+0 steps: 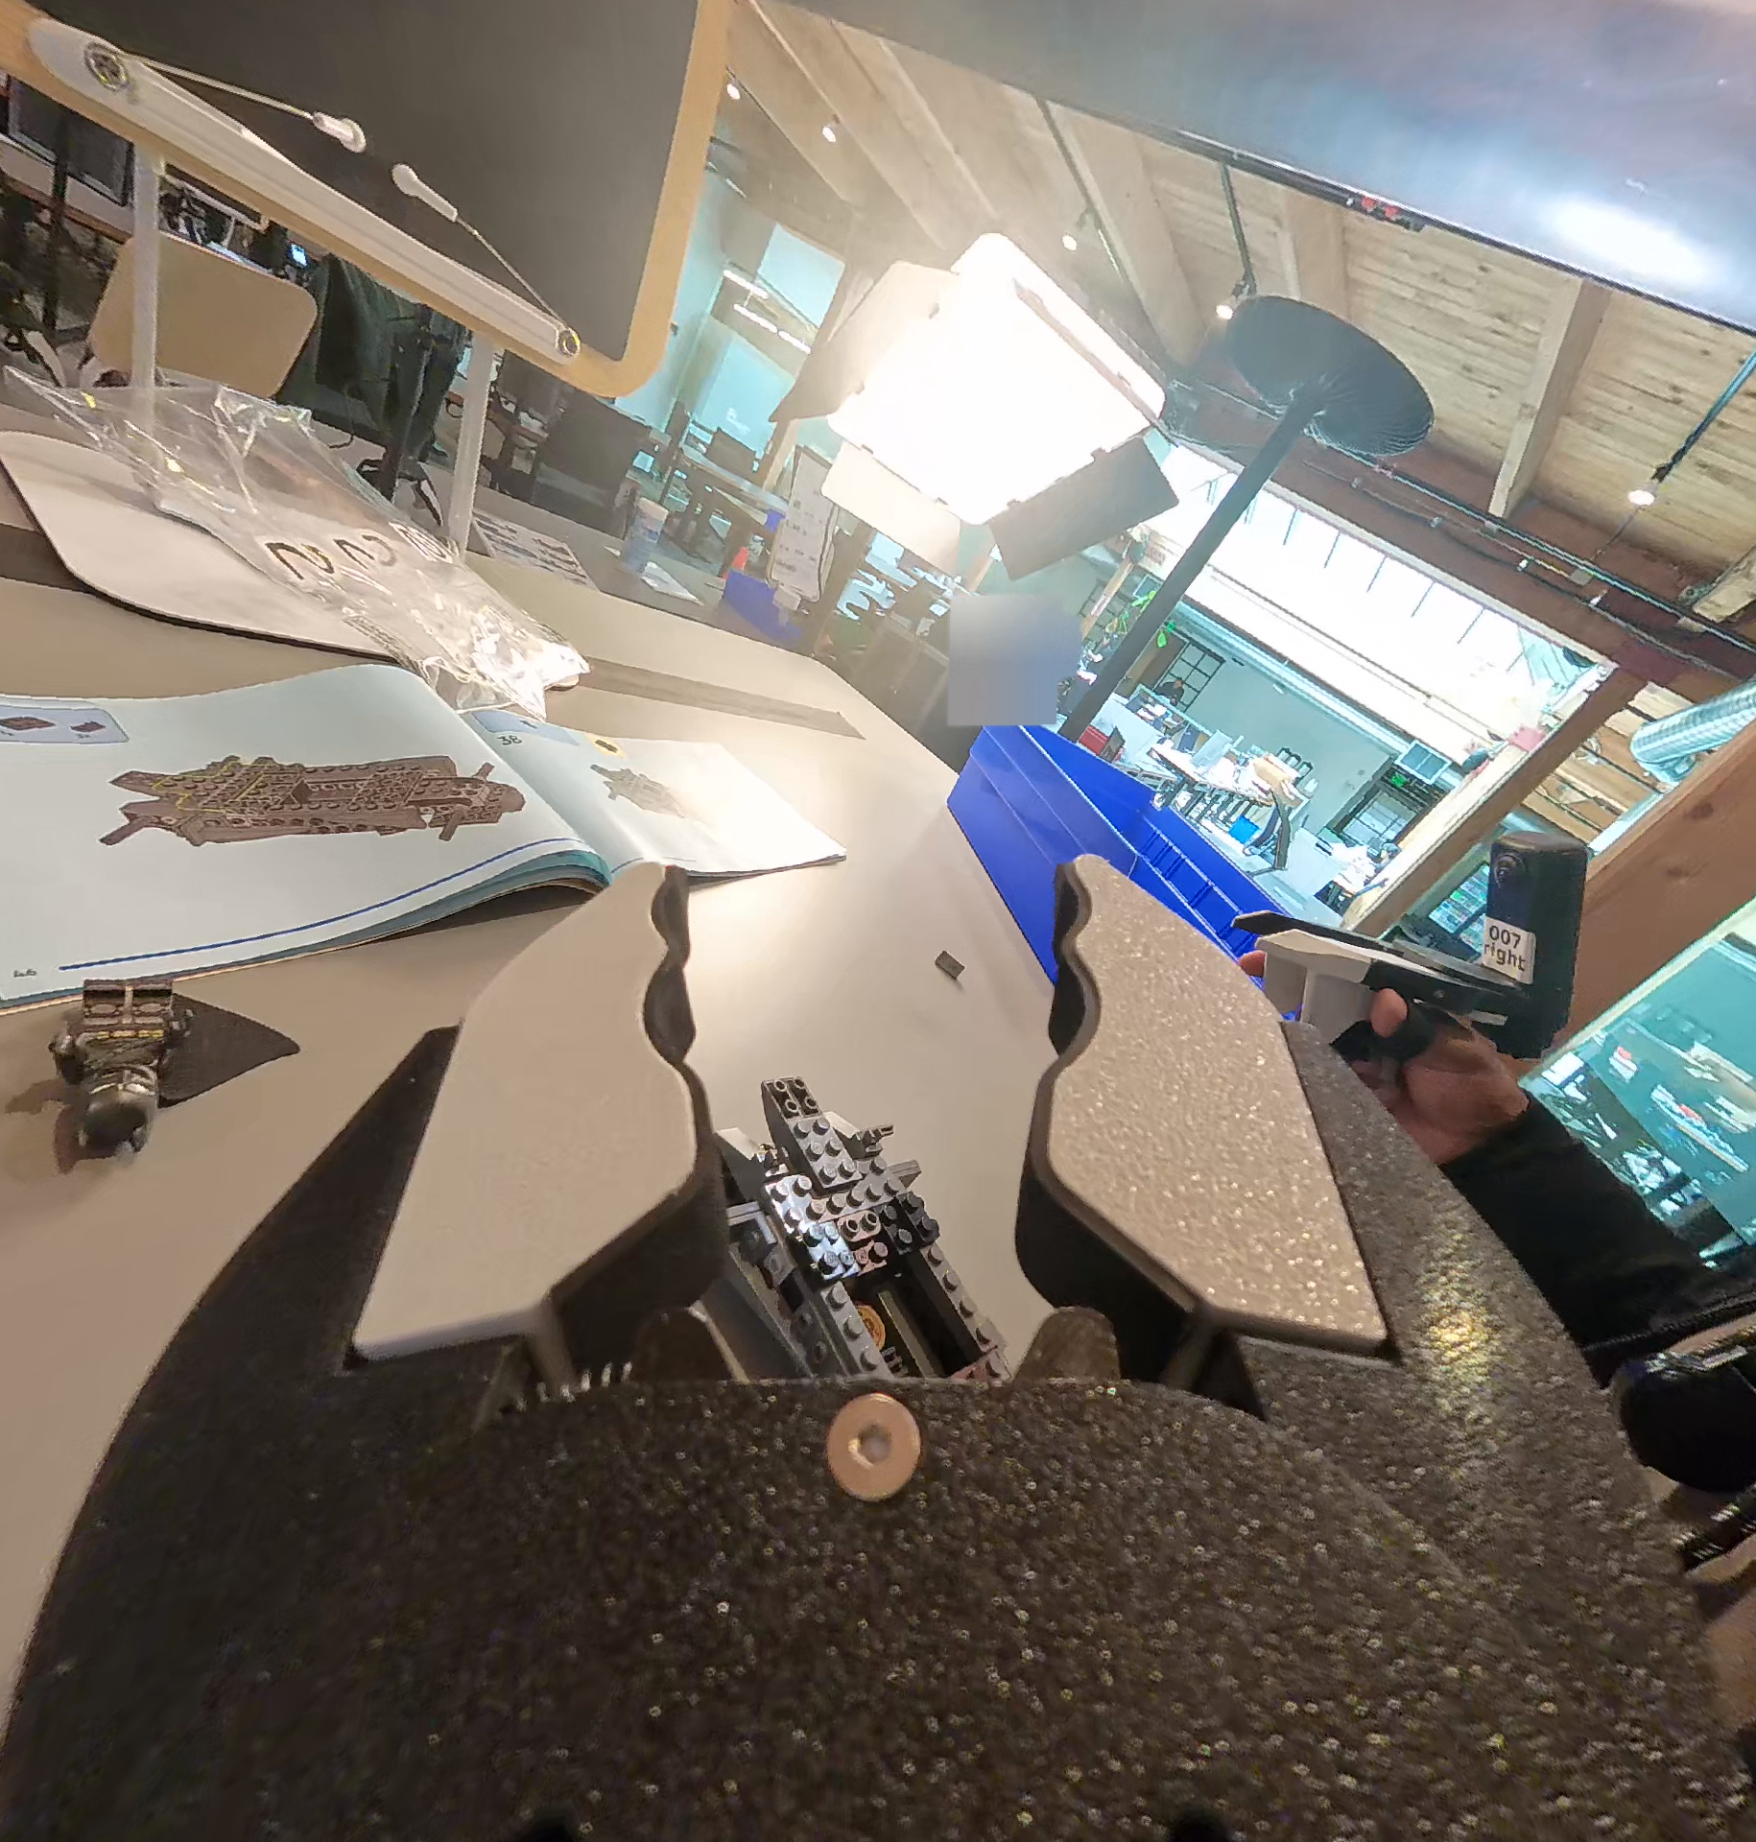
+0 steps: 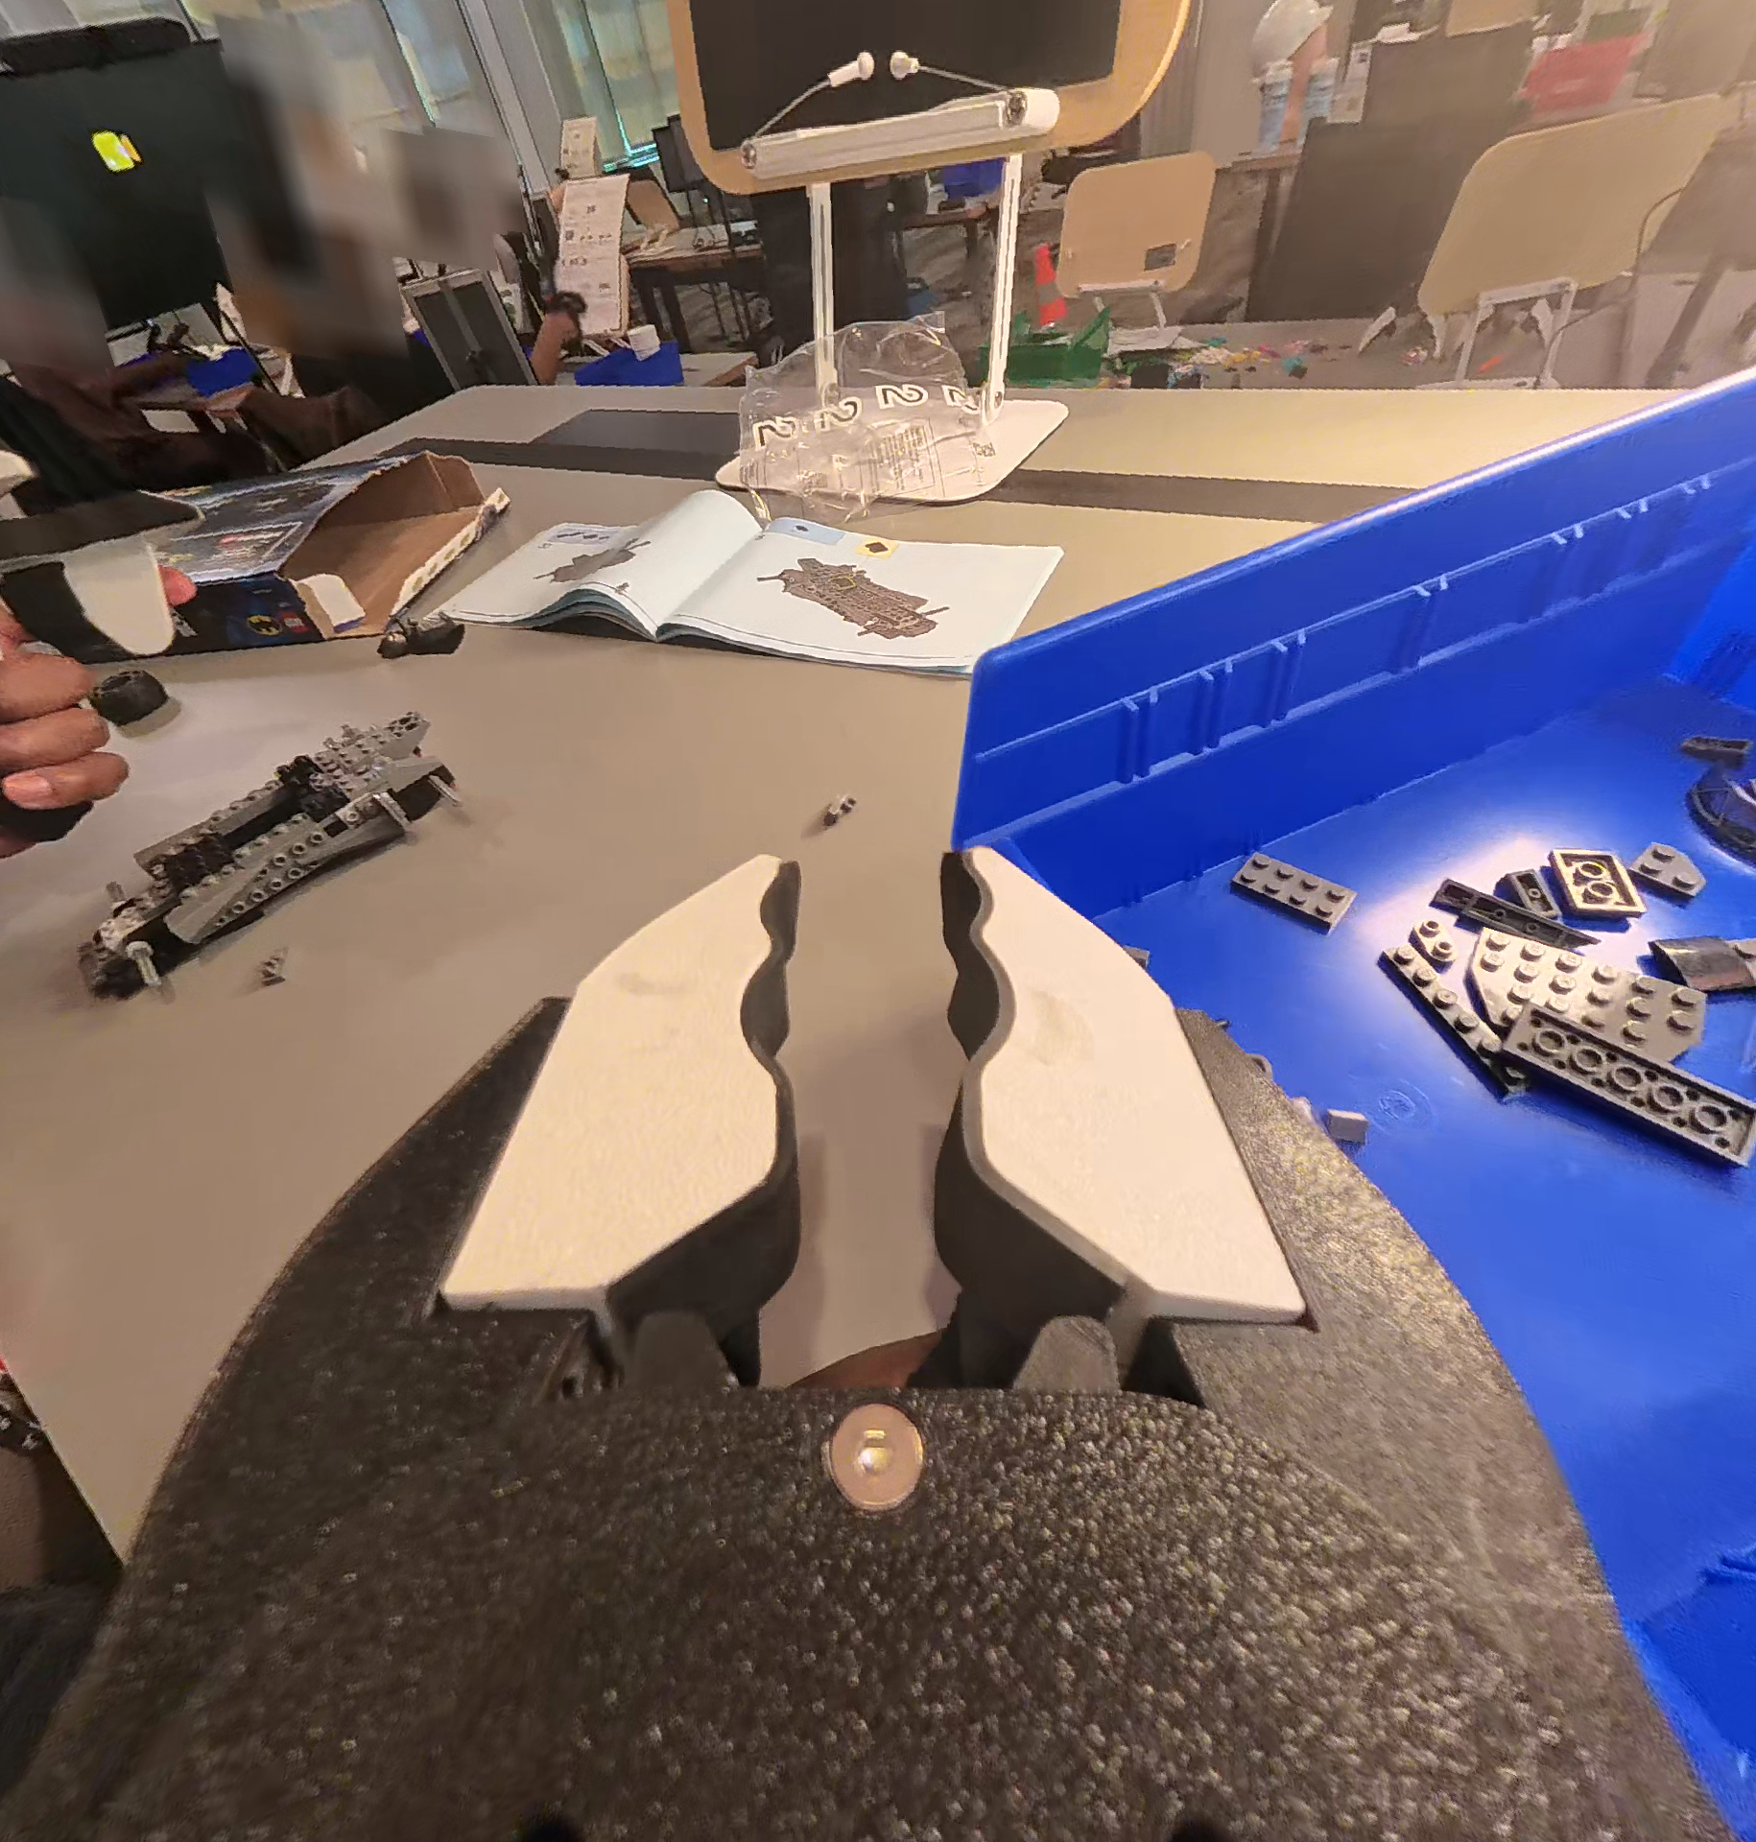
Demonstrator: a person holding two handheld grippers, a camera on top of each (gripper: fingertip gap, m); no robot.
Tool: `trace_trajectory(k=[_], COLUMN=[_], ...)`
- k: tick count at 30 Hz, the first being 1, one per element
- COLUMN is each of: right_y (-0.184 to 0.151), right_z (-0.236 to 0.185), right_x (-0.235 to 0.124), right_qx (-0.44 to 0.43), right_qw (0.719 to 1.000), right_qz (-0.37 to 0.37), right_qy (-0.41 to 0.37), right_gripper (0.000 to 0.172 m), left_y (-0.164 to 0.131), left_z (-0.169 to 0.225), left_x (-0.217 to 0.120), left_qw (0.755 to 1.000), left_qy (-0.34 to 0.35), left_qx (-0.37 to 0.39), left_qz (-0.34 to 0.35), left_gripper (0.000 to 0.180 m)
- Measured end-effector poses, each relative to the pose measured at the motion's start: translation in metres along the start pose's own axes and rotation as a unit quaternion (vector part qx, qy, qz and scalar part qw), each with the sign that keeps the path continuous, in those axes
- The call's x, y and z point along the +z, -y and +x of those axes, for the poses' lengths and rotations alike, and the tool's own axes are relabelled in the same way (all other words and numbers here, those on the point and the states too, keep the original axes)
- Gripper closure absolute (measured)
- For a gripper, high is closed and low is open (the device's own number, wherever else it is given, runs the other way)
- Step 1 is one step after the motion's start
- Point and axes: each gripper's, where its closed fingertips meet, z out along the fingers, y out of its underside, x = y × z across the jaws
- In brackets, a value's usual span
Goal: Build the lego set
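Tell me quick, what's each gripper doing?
Left gripper: fingers wide open, holding nothing.
Right gripper: fingers partly open, holding nothing.

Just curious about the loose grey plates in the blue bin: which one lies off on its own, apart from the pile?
The small rectangular studded plate, alone on the blue bin floor near the ribbed wall; the others overlap in a heap.

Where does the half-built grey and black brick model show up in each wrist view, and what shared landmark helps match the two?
Left wrist view: the brick model lies low at centre, on the table between the open fingers' bases, partly hidden by them.
Right wrist view: it lies at mid-left on the grey table, apart from the open gripper.
Shared landmark: the open instruction booklet farther back on the table.
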Motion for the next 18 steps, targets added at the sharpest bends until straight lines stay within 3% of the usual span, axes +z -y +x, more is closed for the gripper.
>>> trace_trajectory(k=[6, 10, 14, 18], right_y=[-0.004, 0.018, 0.034, 0.005], right_z=[0.009, 0.029, 0.072, 0.105], right_x=[-0.012, -0.026, -0.022, 0.004], right_qx=[-0.007, -0.094, -0.207, -0.194], right_qw=[0.999, 0.986, 0.936, 0.879], right_qz=[-0.025, -0.132, -0.283, -0.433], right_qy=[-0.021, -0.046, -0.025, 0.054], right_gripper=[0.144, 0.144, 0.148, 0.152], left_y=[-0.003, -0.004, -0.005, -0.007], left_z=[0.005, 0.014, 0.020, 0.023], left_x=[0.013, 0.020, 0.020, 0.015], left_qw=[1.000, 1.000, 0.999, 1.000], left_qy=[-0.006, -0.013, -0.017, -0.012], left_qx=[0.004, 0.014, 0.020, 0.019], left_qz=[-0.013, -0.021, -0.021, -0.014], left_gripper=[0.110, 0.110, 0.110, 0.110])
